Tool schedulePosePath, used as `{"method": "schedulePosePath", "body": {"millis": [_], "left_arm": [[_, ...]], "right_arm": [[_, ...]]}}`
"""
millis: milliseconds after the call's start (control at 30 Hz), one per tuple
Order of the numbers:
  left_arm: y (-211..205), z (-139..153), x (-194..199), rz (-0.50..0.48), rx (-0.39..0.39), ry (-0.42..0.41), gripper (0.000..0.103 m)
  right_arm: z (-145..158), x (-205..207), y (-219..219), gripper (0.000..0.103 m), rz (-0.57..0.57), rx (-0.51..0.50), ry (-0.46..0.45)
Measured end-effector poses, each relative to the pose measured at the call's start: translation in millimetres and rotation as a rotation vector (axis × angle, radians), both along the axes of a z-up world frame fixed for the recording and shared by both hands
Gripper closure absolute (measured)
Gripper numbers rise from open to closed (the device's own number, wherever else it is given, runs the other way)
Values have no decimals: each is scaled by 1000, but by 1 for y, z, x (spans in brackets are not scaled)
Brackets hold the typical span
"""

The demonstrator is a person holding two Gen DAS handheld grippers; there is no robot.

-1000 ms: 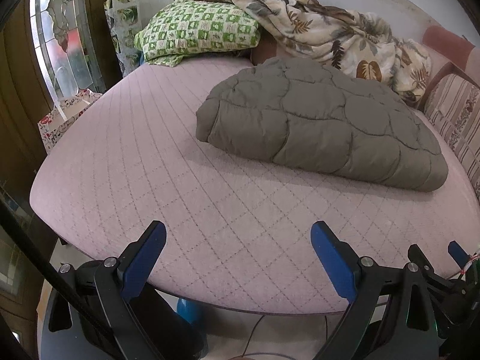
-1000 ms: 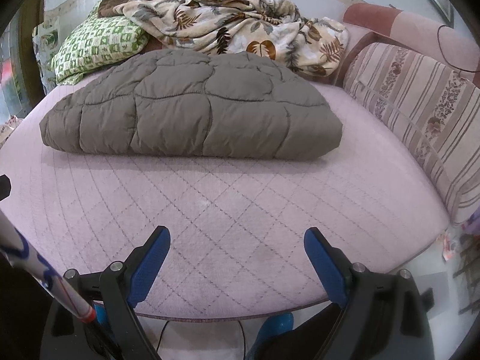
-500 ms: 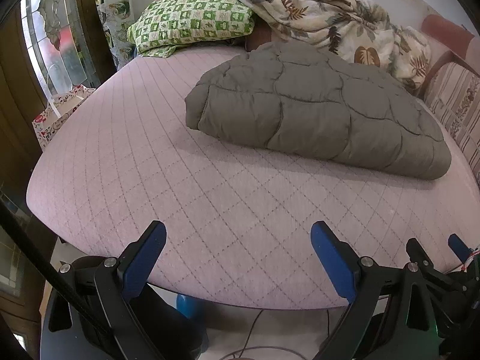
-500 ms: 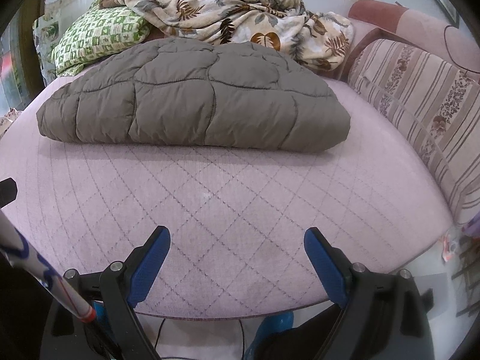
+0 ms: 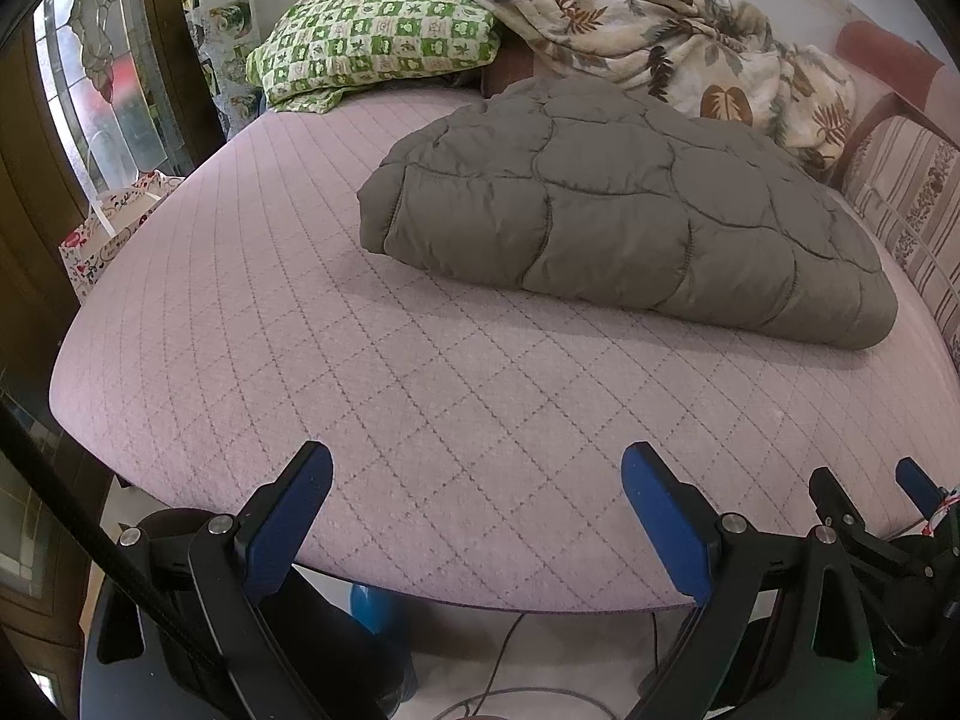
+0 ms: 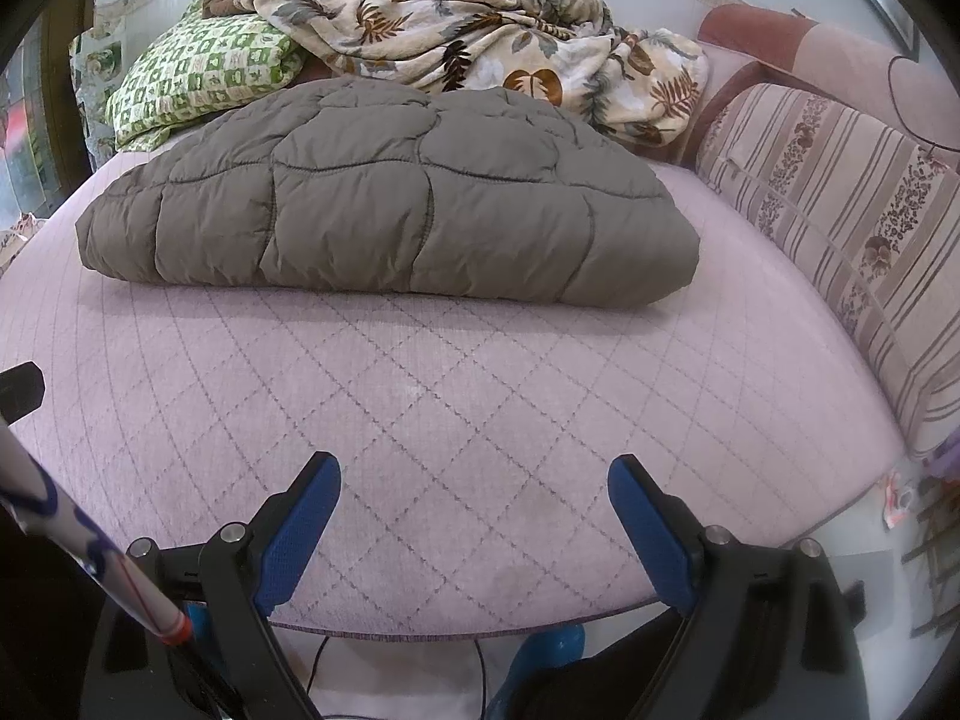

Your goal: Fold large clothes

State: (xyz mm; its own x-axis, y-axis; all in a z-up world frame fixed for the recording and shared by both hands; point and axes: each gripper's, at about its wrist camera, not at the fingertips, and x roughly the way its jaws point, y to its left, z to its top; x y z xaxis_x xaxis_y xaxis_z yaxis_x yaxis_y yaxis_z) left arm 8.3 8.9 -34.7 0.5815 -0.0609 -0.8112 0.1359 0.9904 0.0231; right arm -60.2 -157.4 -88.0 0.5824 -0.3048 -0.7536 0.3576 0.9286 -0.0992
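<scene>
A grey-brown quilted puffer garment (image 5: 624, 204) (image 6: 390, 204) lies folded into a thick rectangular bundle on the pink quilted bed (image 5: 372, 372) (image 6: 468, 396). In the left wrist view it sits ahead and to the right; in the right wrist view it is straight ahead, slightly left. My left gripper (image 5: 477, 468) hangs open over the bed's near edge with nothing between its blue pads. My right gripper (image 6: 474, 477) is open too, over the same edge, well short of the garment.
A green checked pillow (image 5: 372, 48) (image 6: 204, 78) and a rumpled leaf-print blanket (image 5: 672, 42) (image 6: 480, 42) lie at the head of the bed. A striped cushion (image 6: 840, 228) lines the right side. A gift bag (image 5: 108, 228) and a stained-glass door (image 5: 96, 78) stand at left.
Both views have shifted a little: the folded garment looks nearer and lower in the frames than a second ago. Both grippers stay open and empty.
</scene>
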Motion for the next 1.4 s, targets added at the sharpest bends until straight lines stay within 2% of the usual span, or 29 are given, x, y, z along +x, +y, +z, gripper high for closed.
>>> {"method": "schedulePosePath", "body": {"millis": [433,600,733,867,1400], "left_arm": [[0,0,-2,5,1,-15,6],[-1,9,-8,7,19,-73,6],[-6,19,-16,-10,39,-141,6],[-10,25,-22,-33,41,-171,6],[-10,31,-26,-60,-26,-168,6]], "right_arm": [[1,0,3,9,3,-11,-4],[3,-2,1,9,2,-10,-23],[13,-8,-2,9,-4,-17,-84],[19,-11,-3,9,-14,-30,-116],[22,-14,-10,9,-29,-32,-124]]}}
